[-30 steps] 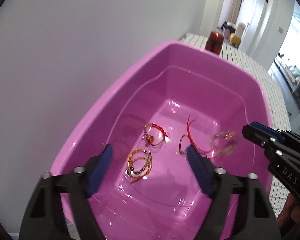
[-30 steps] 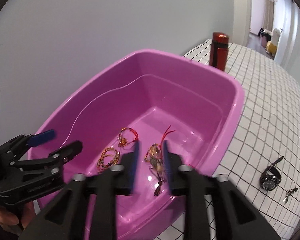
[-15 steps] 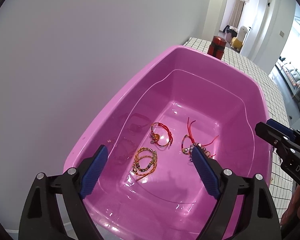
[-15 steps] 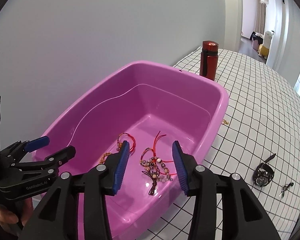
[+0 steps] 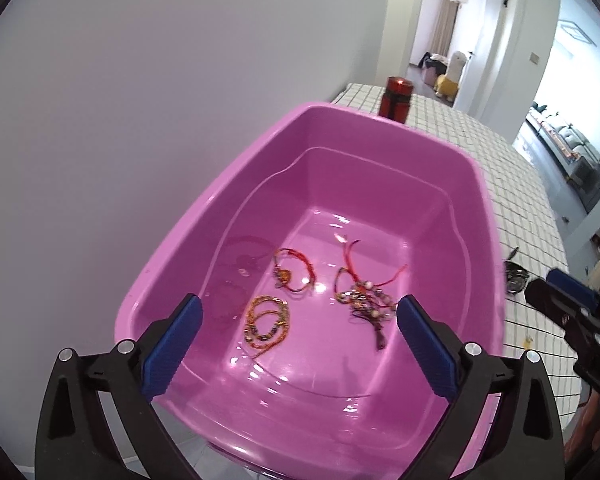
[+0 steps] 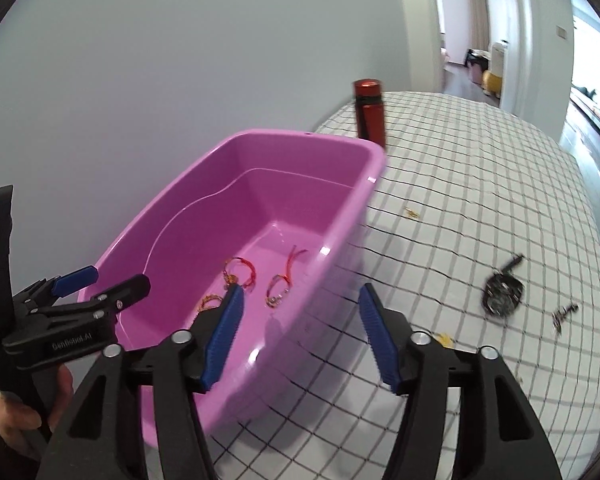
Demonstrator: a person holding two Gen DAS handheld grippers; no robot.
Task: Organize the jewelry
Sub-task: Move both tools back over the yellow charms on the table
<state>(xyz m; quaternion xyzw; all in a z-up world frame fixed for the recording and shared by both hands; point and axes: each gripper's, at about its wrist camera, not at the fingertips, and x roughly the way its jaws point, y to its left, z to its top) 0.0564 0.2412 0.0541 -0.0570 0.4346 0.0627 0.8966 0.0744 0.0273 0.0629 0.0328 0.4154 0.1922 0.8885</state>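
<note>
Three bracelets (image 5: 356, 296) lie in the pink tub (image 5: 380, 128). Left gripper (image 5: 298, 320) and right gripper (image 6: 300, 332) are empty, jaws opening; next target looks like the dark watch (image 6: 502, 294) on the table (image 6: 480, 184).

A basin (image 5: 476, 184) sits on the worktop (image 6: 480, 184) against the wall (image 5: 140, 100). Three pieces of jewelry lie on the basin's floor: a cord bracelet (image 5: 294, 274) toward the wall side, a beaded bracelet (image 5: 266, 322) nearer the camera, and a tasselled bracelet (image 5: 360, 294) to their right. A bottle (image 6: 369, 110) stands upright behind the basin's far corner. On the worktop right of the basin lie a watch (image 6: 502, 292) and, just beyond it, a small key-like piece (image 6: 565, 314); a small trinket (image 6: 412, 213) lies farther back, nearer the basin. The left gripper (image 5: 296, 344) is above the basin's near end; the right gripper (image 6: 300, 332) is over the basin's right wall and the worktop beside it.
</note>
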